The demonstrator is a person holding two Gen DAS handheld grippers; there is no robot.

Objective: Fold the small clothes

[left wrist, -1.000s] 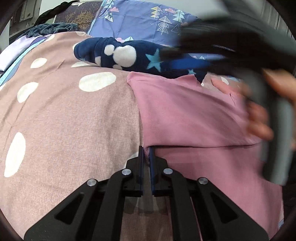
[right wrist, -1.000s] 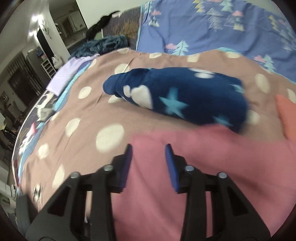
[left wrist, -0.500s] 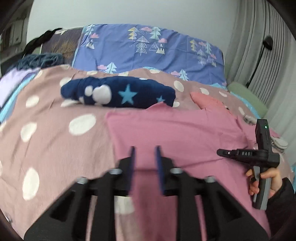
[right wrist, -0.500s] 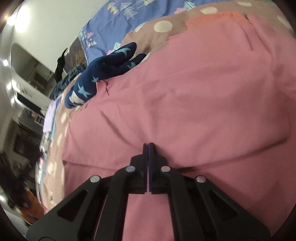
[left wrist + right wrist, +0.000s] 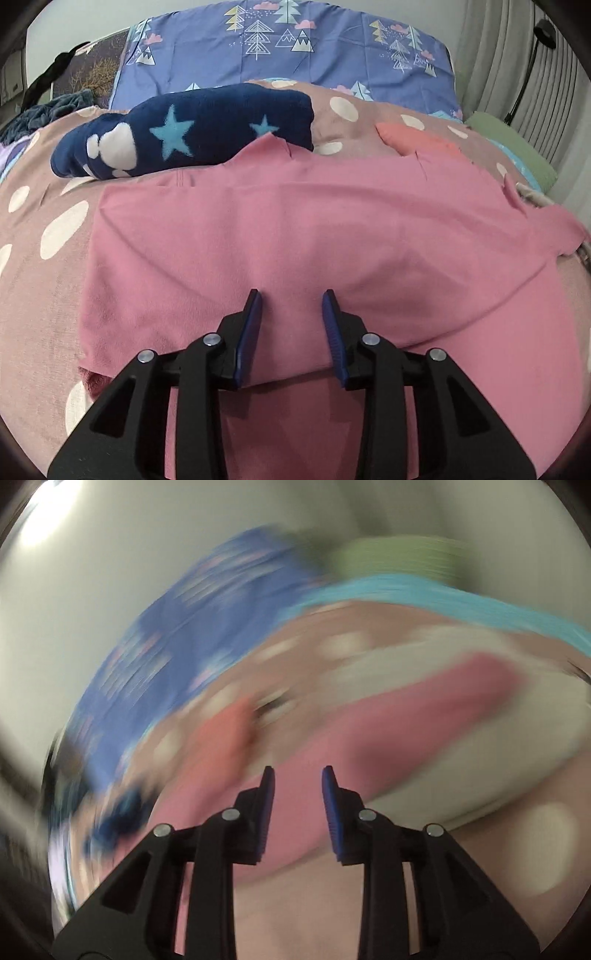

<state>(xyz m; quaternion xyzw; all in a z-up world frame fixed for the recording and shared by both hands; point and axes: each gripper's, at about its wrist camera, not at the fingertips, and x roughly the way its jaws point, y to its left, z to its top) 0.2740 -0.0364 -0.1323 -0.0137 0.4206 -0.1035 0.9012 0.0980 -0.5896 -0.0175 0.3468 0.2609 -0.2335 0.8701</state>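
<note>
So both grippers, left gripper [image 5: 291, 306] and right gripper [image 5: 293, 782], are opening with nothing pinched; I'd smooth the pink garment [image 5: 295, 229] flat before grabbing the next edge.

Left wrist view: close above the pink garment [image 5: 295, 229], angled down along the bed toward the tree-print pillow [image 5: 288, 48]. Right wrist view: heavily blurred, tilted, sharing both.

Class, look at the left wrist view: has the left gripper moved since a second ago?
Yes. The left gripper sat at the pink garment's left edge by the dotted bedspread; now, jaws opening, it is over the garment's middle.
</note>
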